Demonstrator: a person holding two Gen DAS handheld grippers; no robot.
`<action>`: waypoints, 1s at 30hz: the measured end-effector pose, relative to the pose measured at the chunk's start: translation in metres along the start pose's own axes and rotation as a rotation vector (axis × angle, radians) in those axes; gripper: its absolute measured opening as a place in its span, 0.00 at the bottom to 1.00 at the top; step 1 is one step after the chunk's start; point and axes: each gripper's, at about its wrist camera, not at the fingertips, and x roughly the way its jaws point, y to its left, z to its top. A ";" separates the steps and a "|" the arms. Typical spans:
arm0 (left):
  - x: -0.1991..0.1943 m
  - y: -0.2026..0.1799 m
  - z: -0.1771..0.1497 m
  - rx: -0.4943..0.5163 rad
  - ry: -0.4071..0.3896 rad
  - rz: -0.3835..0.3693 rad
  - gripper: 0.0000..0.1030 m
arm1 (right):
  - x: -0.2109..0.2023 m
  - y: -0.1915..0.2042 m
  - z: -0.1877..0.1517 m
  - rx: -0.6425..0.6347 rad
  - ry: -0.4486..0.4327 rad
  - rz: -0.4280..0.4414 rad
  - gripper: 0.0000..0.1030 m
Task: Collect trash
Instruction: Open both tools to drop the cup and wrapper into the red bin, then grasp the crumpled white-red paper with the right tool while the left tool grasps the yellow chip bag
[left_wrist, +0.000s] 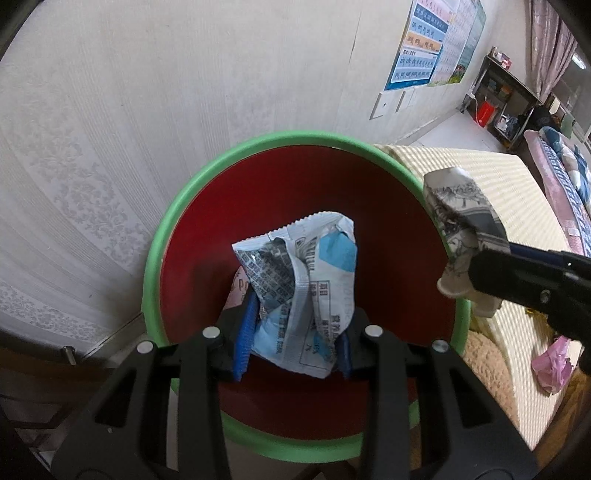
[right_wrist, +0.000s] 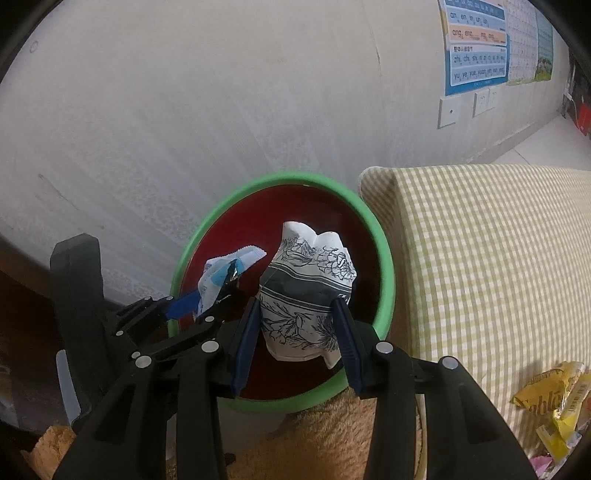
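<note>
A bin with a green rim (left_wrist: 177, 206) and dark red inside stands against the wall; it also shows in the right wrist view (right_wrist: 384, 266). My left gripper (left_wrist: 293, 332) is shut on a crumpled blue-and-white snack wrapper (left_wrist: 299, 280) and holds it over the bin's mouth; the wrapper shows in the right wrist view (right_wrist: 221, 273). My right gripper (right_wrist: 299, 332) is shut on a crushed white paper cup with black flower print (right_wrist: 306, 291), also over the bin, and in the left wrist view the cup (left_wrist: 461, 218) hangs above the bin's right rim.
A bed with a yellow checked cover (right_wrist: 480, 258) stands right of the bin. A yellow wrapper (right_wrist: 554, 402) and a pink wrapper (left_wrist: 554, 365) lie on it. A fluffy tan blanket (right_wrist: 325, 435) lies below the bin. The wall (left_wrist: 147, 110) is close behind.
</note>
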 end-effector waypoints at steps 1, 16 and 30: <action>0.000 0.000 0.000 0.001 0.001 0.001 0.34 | 0.001 0.000 0.000 -0.001 0.002 0.000 0.39; 0.010 0.004 -0.003 -0.023 0.030 0.059 0.69 | -0.016 -0.007 -0.002 0.016 -0.064 0.027 0.55; -0.021 -0.061 0.006 0.085 -0.042 -0.055 0.69 | -0.167 -0.166 -0.086 0.271 -0.252 -0.272 0.55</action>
